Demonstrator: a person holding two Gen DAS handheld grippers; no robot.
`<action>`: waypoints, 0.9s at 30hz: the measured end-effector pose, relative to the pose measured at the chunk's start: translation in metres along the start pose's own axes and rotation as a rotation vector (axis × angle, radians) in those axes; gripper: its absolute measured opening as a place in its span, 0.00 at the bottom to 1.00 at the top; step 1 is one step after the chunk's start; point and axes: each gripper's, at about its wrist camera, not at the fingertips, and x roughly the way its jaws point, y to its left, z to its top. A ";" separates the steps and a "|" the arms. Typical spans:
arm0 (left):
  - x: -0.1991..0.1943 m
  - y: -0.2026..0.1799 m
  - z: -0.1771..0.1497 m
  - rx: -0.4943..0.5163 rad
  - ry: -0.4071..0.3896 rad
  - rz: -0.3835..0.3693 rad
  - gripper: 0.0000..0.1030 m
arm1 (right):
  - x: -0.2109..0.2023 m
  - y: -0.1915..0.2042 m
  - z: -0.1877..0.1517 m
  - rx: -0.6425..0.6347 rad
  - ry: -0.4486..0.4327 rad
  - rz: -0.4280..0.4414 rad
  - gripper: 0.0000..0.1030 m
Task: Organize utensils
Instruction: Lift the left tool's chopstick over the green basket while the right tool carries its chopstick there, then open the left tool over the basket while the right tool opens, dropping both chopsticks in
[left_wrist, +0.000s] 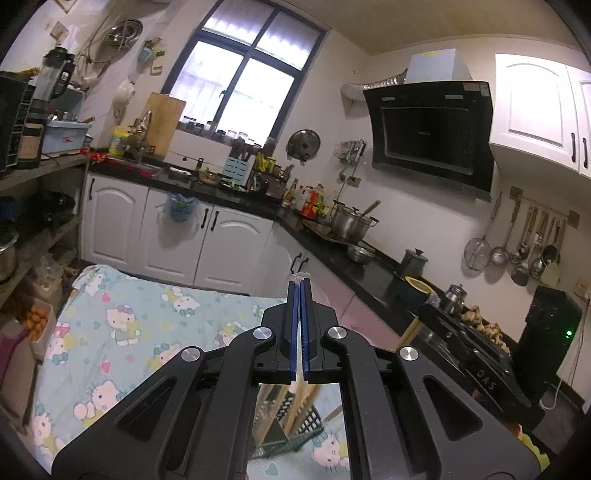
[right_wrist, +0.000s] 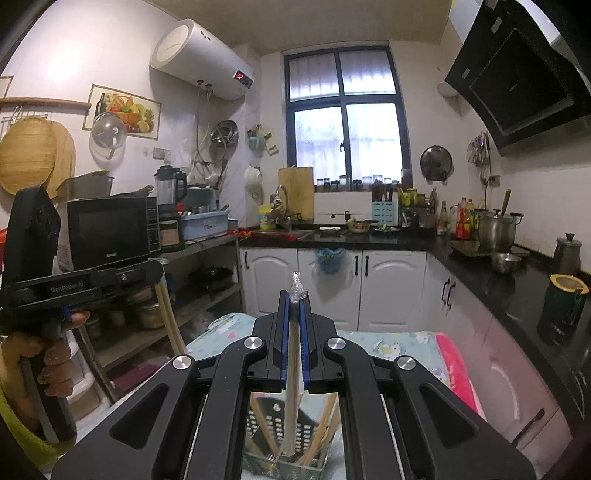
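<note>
Chopstick (right_wrist: 294, 354) in right tongs (right_wrist: 294, 295); its lower end hidden.

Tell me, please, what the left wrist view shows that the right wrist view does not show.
Only the left wrist view shows the ladles on a wall rail and the white upper cabinet.

Only the right wrist view shows the water heater, the microwave, and the left claw in the person's hand.

Both show the window, the steel pot and the cartoon cloth.
</note>
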 end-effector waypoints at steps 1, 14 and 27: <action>0.002 0.002 0.001 -0.002 0.001 0.002 0.00 | 0.002 0.000 0.000 -0.002 -0.002 -0.002 0.05; 0.040 0.016 -0.026 0.008 0.051 0.059 0.00 | 0.036 0.000 -0.024 -0.005 0.010 -0.015 0.05; 0.058 0.032 -0.061 -0.002 0.127 0.081 0.00 | 0.062 0.001 -0.061 0.013 0.092 -0.029 0.06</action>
